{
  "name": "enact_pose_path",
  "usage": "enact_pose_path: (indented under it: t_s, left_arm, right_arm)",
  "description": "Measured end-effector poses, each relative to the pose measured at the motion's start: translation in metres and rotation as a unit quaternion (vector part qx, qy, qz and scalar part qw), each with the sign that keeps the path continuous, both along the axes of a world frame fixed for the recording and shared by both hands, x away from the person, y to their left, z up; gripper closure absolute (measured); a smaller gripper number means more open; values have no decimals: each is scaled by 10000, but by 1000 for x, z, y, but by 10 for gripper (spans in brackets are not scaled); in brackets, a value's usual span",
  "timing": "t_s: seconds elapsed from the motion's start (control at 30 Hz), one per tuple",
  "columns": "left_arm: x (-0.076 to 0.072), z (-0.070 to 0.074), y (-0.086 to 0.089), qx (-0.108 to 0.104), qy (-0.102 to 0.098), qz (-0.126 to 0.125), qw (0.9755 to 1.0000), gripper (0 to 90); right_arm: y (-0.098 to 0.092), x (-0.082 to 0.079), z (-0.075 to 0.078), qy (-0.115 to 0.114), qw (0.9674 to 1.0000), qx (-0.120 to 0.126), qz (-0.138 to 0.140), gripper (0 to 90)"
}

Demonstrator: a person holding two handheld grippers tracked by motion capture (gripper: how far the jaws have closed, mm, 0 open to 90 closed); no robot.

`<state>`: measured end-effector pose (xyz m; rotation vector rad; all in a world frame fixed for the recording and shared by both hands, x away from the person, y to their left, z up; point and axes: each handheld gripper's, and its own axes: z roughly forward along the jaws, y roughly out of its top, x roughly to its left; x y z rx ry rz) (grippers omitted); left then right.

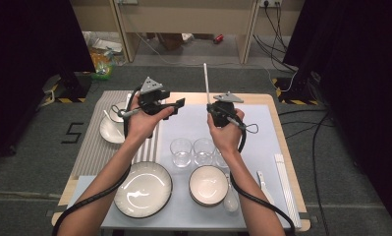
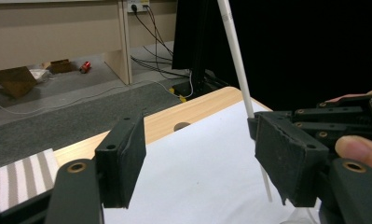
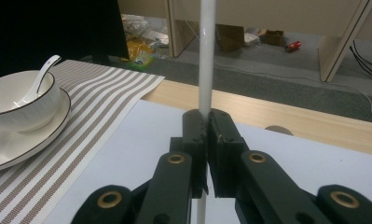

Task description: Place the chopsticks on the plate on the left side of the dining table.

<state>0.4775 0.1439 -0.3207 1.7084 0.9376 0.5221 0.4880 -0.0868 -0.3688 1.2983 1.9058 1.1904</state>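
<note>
Lower frame: plates and glasses sat untouched. Mid-frame, our right gripper clamped a white chopstick upright; our left gripper stood wide, empty, beside it. Step looked like a handover: next, left jaws must straddle the stick.

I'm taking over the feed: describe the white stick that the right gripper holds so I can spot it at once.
Look at the far middle of the pale mat, where the right gripper is shut on a thin white stick. It stands upright, rising past the table's far edge, unlike the white sticks lying flat at the right.
</note>
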Motion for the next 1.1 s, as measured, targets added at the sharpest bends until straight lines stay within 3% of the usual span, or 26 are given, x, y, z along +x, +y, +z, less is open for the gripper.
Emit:
enact_pose_path:
  t_s: [1.1]
  left_arm:
    - [33,10,-47,-1,99,-121,9999,342]
  right_arm:
    - [6,-4,1,-33,9999,97,111,864]
